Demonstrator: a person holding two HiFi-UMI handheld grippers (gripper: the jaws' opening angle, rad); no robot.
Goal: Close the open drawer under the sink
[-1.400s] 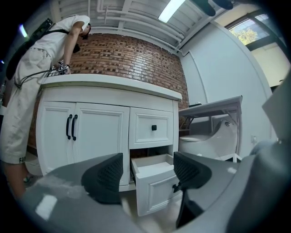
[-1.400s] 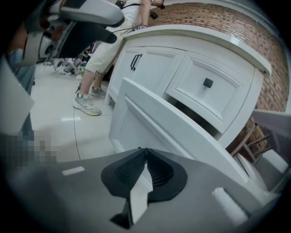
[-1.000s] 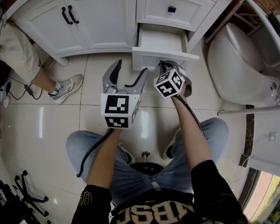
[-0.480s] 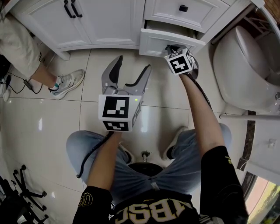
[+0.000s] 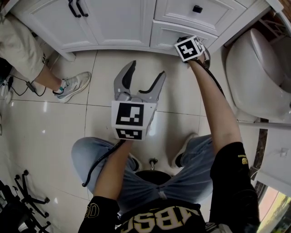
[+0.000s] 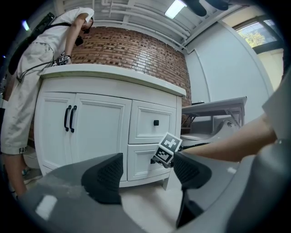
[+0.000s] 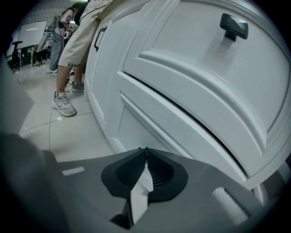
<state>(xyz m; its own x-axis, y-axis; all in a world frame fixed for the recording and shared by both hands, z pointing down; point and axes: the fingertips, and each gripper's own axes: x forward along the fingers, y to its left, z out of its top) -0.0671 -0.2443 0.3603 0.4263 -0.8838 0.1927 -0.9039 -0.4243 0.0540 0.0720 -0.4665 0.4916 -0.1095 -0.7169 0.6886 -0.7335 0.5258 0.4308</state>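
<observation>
The lower drawer [image 5: 169,35] is a white panelled front in the vanity [image 5: 113,22], under the upper drawer [image 5: 193,13] with its black knob. It sits flush with the cabinet face, or very nearly so. A second ago it stood far out with its white inside showing, and half a second ago it was partly in. The right gripper [image 5: 184,42] has gone forward with it, arm stretched out. The left gripper [image 5: 144,73] has barely shifted and hangs over the floor tiles, jaws wide apart and empty.

The head view hides the right jaw tips under the marker cube [image 5: 190,48]. The right gripper view shows the right gripper [image 7: 145,157] with its jaws pressed together, gripping nothing, tips at the drawer's front panel [image 7: 150,120]. The left gripper view alone shows the vanity upright, a brick wall [image 6: 132,50] and a person [image 6: 32,73] standing at the counter. Only the head view shows the toilet [image 5: 259,68].
</observation>
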